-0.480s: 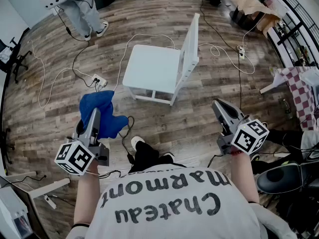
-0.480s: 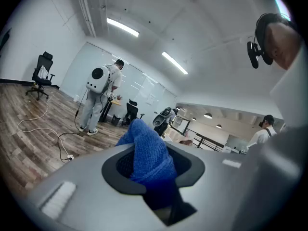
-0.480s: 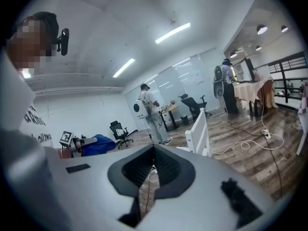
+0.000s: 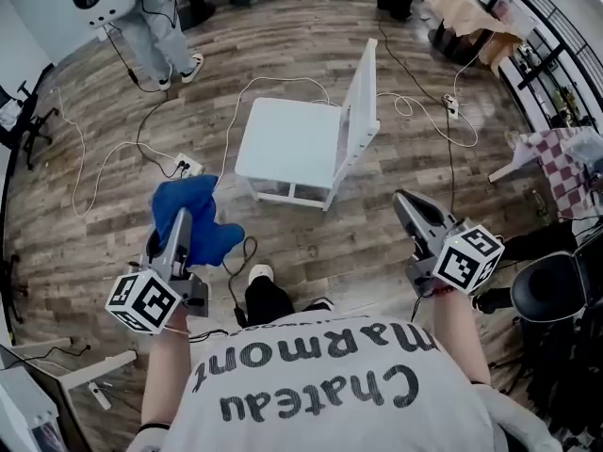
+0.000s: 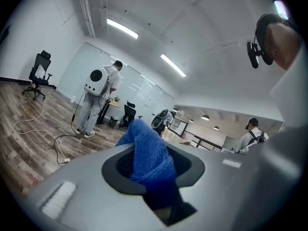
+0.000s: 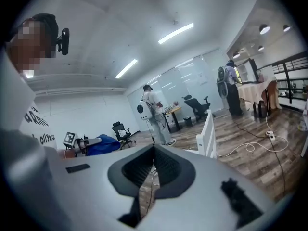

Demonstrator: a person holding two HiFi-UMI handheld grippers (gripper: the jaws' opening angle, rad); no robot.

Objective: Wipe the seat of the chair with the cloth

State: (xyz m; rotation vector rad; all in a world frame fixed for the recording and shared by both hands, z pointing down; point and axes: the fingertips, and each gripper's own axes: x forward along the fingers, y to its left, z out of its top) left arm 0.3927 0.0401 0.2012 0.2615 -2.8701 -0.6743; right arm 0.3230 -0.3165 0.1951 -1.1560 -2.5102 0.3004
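Cloth [image 4: 202, 226] is clamped in the left gripper [image 4: 179, 222] jaws, above the floor [image 4: 113, 92]. Chair seat [image 4: 287, 144] lies ahead, to their right. Right gripper [image 4: 409, 205] jaws are closed on nothing.

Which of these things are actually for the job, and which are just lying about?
For the job:
blue cloth, clamped in the left gripper
white chair

Lying about:
floor cables
power strip
checked cloth

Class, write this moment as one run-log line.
left gripper: shut on blue cloth | right gripper: shut, empty | white chair: seat bare, untouched
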